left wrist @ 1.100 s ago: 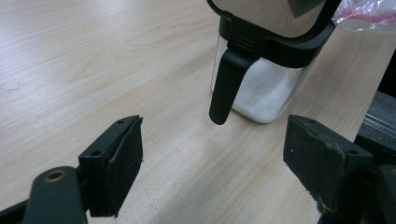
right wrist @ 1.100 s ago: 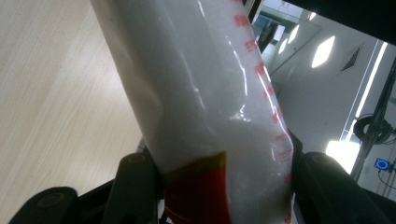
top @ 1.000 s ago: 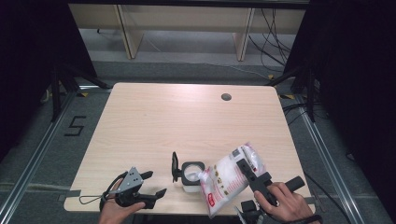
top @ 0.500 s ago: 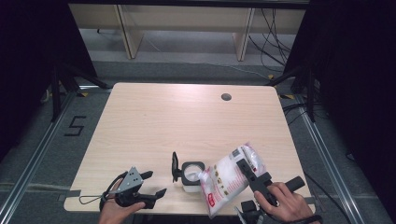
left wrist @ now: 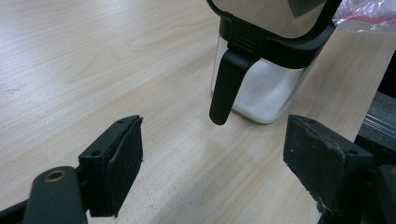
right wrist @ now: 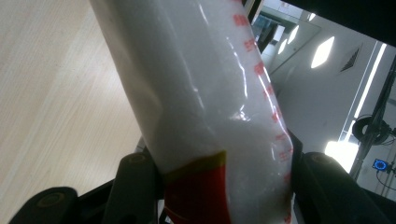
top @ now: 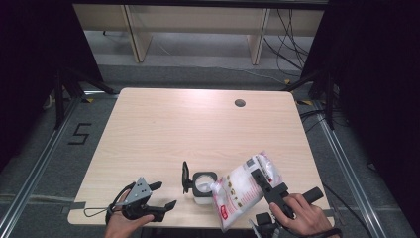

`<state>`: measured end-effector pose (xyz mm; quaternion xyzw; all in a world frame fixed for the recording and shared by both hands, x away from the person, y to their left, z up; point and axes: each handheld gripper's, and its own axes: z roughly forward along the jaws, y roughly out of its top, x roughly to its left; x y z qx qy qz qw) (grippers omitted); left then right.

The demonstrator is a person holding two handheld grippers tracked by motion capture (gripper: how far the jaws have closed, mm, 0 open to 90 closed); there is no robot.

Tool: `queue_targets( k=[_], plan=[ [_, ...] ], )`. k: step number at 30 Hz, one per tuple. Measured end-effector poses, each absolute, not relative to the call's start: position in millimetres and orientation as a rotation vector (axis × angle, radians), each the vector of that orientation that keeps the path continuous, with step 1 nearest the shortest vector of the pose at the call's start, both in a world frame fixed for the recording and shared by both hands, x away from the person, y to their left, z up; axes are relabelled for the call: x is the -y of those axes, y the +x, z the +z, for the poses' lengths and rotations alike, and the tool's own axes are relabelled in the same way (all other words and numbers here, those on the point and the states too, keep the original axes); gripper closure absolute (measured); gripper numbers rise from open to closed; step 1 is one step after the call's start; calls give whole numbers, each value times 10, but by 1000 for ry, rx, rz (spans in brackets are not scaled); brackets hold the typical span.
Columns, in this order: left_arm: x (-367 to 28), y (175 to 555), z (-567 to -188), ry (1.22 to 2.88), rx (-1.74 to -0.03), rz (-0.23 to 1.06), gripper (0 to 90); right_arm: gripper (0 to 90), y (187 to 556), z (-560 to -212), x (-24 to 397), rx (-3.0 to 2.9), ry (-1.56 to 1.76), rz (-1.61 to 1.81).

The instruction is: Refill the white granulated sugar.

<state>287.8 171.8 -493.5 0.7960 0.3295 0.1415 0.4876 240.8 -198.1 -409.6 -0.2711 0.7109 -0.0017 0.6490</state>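
The right gripper (top: 258,179) pinches a bag of white grains (top: 242,187), tilted with its open corner over the lidded jar (top: 203,185); the jar looks partly filled, so pouring seems midway; the left gripper (top: 161,195), jaws spread and empty, rests level just beside the jar.

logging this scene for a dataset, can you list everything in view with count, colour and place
bag: 1, clear plastic with white contents and red print, tilted over the jar, clamped in the right hand-held gripper
jar: 1, clear with black rim and flipped-up lid, white contents, near table edge, centre
table: 1, light wood, centre
cable hole: 1, dark, far right of tabletop
left hand-held gripper: 1, black, jaws open, near left edge
right hand-held gripper: 1, black, gripping the bag
hands: 2, bottom edge
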Motion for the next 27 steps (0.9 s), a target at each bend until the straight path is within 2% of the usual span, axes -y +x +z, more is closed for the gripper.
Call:
queue_targets(
  k=[27],
  plan=[
    [-1740, 2897, -4933, 1969, -775, 363, 193, 568, 2414, -4096, 1987, -1621, -609, 2]
  ],
)
